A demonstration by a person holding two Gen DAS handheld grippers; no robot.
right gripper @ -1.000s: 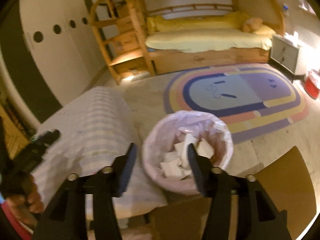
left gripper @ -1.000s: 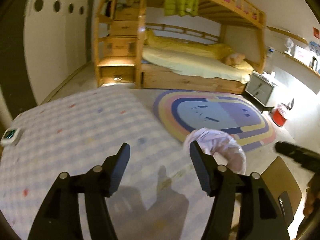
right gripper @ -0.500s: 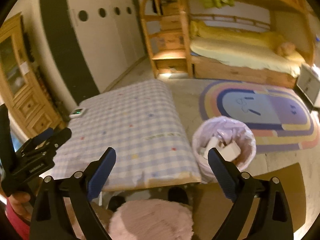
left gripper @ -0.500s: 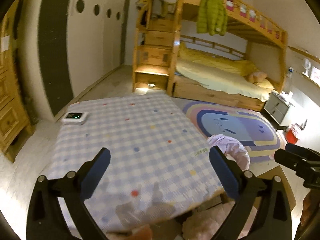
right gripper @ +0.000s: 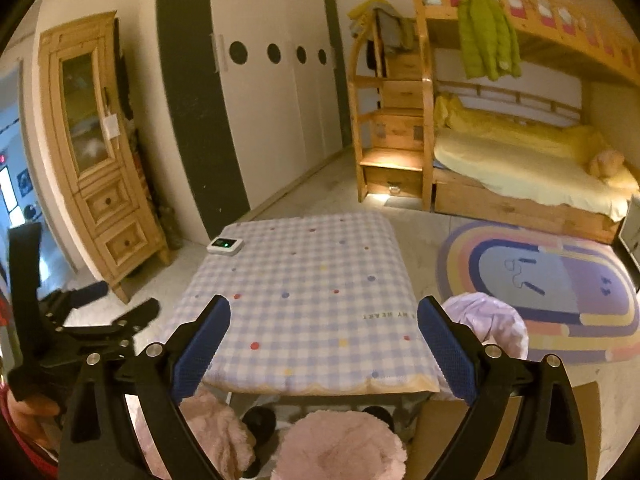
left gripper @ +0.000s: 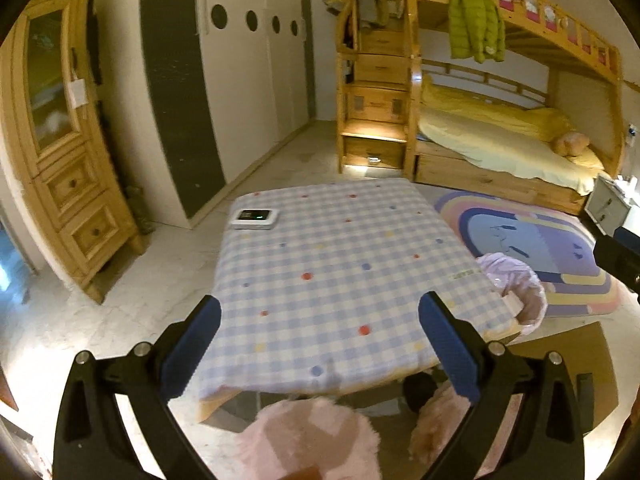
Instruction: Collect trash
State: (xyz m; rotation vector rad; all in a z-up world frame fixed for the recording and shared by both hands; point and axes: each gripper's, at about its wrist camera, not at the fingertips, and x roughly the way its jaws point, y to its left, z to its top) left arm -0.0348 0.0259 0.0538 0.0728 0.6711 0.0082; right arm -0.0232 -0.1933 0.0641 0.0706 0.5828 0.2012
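A trash bin (left gripper: pixel 516 292) lined with a pale pink bag stands on the floor at the right side of a small table (left gripper: pixel 340 272) with a blue checked cloth; it also shows in the right wrist view (right gripper: pixel 494 322). A bit of white paper shows at its rim. My left gripper (left gripper: pixel 320 344) is open and empty, held high above the table's near edge. My right gripper (right gripper: pixel 324 344) is open and empty too, above the near edge of the table (right gripper: pixel 308 304). The left gripper also shows at the left of the right wrist view (right gripper: pixel 100 320).
A white device (left gripper: pixel 255 217) with a green light lies on the table's far left corner. Pink fluffy slippers (right gripper: pixel 340 444) show below. A rainbow rug (right gripper: pixel 552 292), a bunk bed (left gripper: pixel 500 144), a wooden cabinet (left gripper: pixel 60 160) and a brown cardboard sheet (left gripper: pixel 568 364) surround the table.
Both grippers have risen and pulled back from the bin and opened wide. The whole table has come into view, and the bin now sits farther off to the right.
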